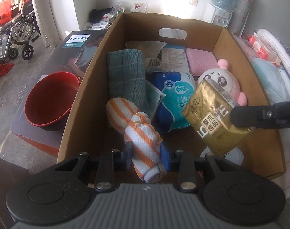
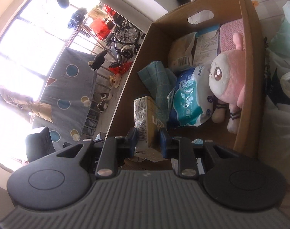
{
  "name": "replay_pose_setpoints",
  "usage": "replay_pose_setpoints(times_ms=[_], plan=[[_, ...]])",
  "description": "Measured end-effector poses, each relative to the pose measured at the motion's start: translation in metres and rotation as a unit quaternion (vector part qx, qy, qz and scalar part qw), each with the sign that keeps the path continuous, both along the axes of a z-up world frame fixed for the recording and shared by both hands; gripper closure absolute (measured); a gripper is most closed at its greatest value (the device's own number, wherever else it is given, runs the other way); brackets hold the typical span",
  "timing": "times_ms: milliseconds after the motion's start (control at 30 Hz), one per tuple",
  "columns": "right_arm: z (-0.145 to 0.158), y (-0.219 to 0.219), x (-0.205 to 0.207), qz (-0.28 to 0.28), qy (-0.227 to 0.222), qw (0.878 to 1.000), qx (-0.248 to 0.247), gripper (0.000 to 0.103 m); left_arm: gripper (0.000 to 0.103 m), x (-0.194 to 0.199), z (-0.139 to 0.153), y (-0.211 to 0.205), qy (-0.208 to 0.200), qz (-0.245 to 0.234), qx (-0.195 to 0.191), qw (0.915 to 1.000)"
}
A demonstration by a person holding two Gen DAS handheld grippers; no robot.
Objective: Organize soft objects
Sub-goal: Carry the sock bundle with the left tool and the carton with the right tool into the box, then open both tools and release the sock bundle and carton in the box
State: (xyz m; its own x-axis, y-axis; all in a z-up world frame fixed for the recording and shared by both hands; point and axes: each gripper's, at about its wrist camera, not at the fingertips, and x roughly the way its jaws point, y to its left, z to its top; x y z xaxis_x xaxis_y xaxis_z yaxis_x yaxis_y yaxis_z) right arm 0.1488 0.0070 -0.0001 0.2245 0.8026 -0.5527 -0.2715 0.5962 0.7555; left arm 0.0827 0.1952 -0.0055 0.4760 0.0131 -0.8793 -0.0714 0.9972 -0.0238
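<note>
A: Which step is this?

B: Dropping off. The left gripper (image 1: 146, 157) is clamped on a striped towel (image 1: 137, 131) above the near end of the box (image 1: 83, 87); the right gripper (image 1: 238, 117) pinches a gold tissue pack (image 1: 213, 116) beside the plush toy (image 1: 221, 82).

A: Next?

B: Probably lower, then let go. The bare floor near the front wall looks roomiest; the far end is crowded.

Left gripper (image 1: 146, 155): angled steeply downward, jaws clamped. Right gripper (image 2: 147, 140): tilted downward, rolled sideways, jaws clamped.
</note>
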Motion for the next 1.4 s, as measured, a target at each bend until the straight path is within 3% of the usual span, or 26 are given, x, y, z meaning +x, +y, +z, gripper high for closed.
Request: replay_pose_setpoints(times_ms=[167,367,500,800,933,1200,1400], plan=[[-0.012,0.031,0.006,0.013,0.024,0.999,-0.019,0.079,0.07,0.008,-0.008,0.003,0.008,-0.008,0.021,0.9997],[-0.021,0.048,0.007,0.023,0.022,0.998,-0.06,0.076,0.069,0.014,-0.02,-0.001,0.036,-0.036,0.048,0.9975],[-0.028,0.054,0.005,0.036,0.037,0.996,-0.075,0.074,0.064,0.014,-0.021,0.006,0.047,-0.034,0.04,0.9975],[-0.026,0.035,0.007,0.019,0.033,0.997,-0.071,0.072,0.065,0.006,-0.013,0.013,0.038,-0.016,0.026,0.9988],[-0.017,0.025,0.011,0.007,0.017,0.998,-0.061,0.072,0.062,0.001,-0.007,0.017,0.032,-0.004,-0.014,0.9994],[0.017,-0.016,0.001,-0.021,-0.034,0.999,-0.032,0.071,0.059,-0.013,0.019,0.003,-0.025,-0.005,-0.031,0.9992],[0.052,-0.083,-0.011,-0.084,-0.106,0.99,-0.047,0.061,0.052,-0.009,0.044,-0.024,-0.092,-0.015,-0.055,0.9942]])
